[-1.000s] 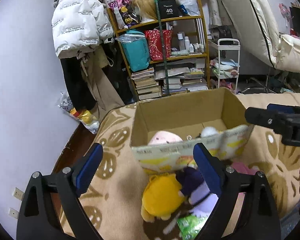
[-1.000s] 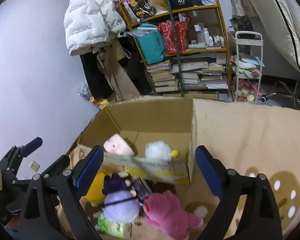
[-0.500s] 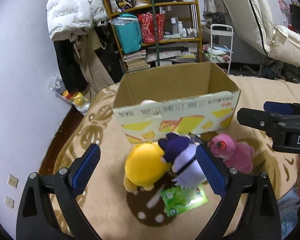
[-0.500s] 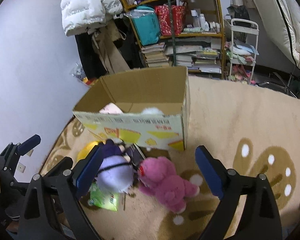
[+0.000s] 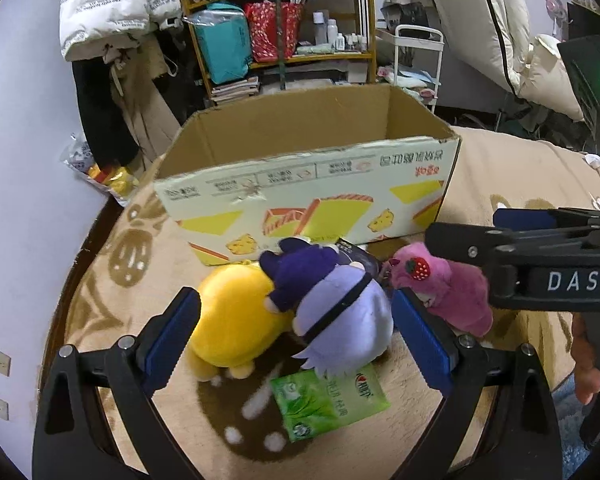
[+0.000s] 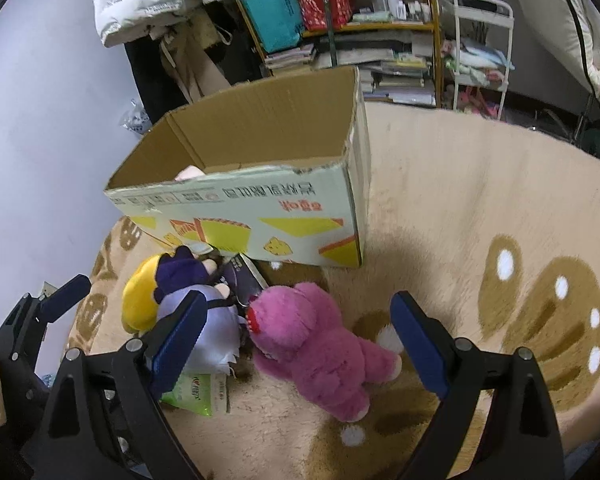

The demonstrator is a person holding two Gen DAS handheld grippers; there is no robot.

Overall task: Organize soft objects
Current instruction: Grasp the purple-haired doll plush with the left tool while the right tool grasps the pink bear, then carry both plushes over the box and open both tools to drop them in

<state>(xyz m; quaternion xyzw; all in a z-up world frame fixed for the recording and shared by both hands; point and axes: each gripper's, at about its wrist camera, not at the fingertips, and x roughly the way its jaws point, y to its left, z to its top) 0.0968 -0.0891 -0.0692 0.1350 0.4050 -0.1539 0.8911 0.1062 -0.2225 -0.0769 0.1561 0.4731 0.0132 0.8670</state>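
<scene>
An open cardboard box (image 5: 308, 184) stands on a beige rug; a pink plush (image 6: 188, 172) peeks over its rim. In front of it lie a yellow plush (image 5: 232, 320), a purple-and-lilac plush (image 5: 340, 312) and a pink bear plush (image 5: 448, 292). My left gripper (image 5: 296, 336) is open, its jaws standing either side of the yellow and purple plushes. My right gripper (image 6: 296, 336) is open, its jaws either side of the pink bear (image 6: 316, 344), with the purple plush (image 6: 204, 312) by its left finger. The right gripper also shows in the left wrist view (image 5: 520, 240).
A green tissue pack (image 5: 328, 400) lies in front of the purple plush, a dark packet (image 6: 244, 276) between the plushes and the box. Behind the box are a crowded shelf (image 5: 280, 28), hanging coats (image 5: 108, 12), a white trolley (image 5: 416, 60) and a mattress (image 5: 480, 20).
Both grippers have pulled back and dropped from above the box toward the plushes in front of it. The toys now fill the space between the jaws. Both stay open.
</scene>
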